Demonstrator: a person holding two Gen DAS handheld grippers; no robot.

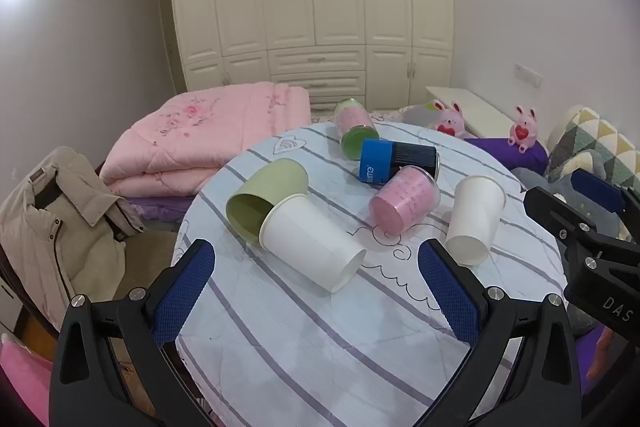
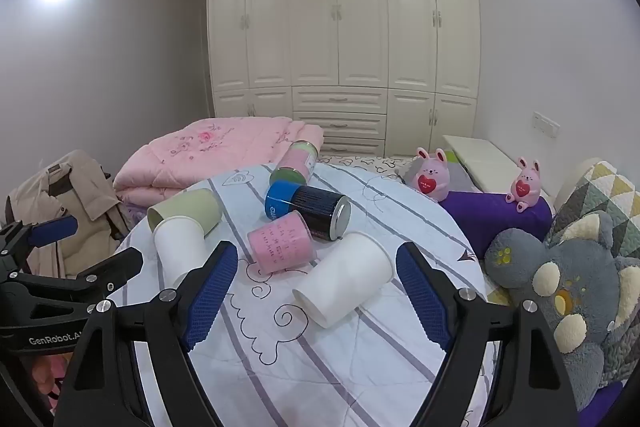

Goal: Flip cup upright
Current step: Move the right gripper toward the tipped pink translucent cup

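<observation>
**Paper and plastic cups lie tipped over on a round striped table**

Paper makes up two of the six fallen containers, so those will likely be light, thin-walled and easy to crush; a gentle pinch across the body, midway along, seems the safest hold.

Going left to right on the table (image 1: 320,347): a pale green cup (image 1: 268,195) lies on its side with its mouth toward the camera. One white paper cup (image 1: 308,241) touches it, its rim resting against the green mouth. Further back sit a pink-and-green jar (image 1: 354,125) and a dark can with a blue cap (image 1: 396,161), both lying flat. A pink plastic cup (image 1: 404,205) lies just in front of the can, probably stiffer and more slippery. At the right, a second white paper cup (image 1: 476,219) lies tilted, base toward the viewer.

Count: two white, one green, one pink, one jar, one can.

Jaws of the left gripper (image 1: 316,287) stand wide apart, holding nothing, facing the first white cup. Jaws of the right gripper (image 2: 316,291) are equally spread and empty, framing the second white cup (image 2: 344,277) without touching it.

Two pink plush rabbits (image 2: 432,175) sit beyond.
</observation>
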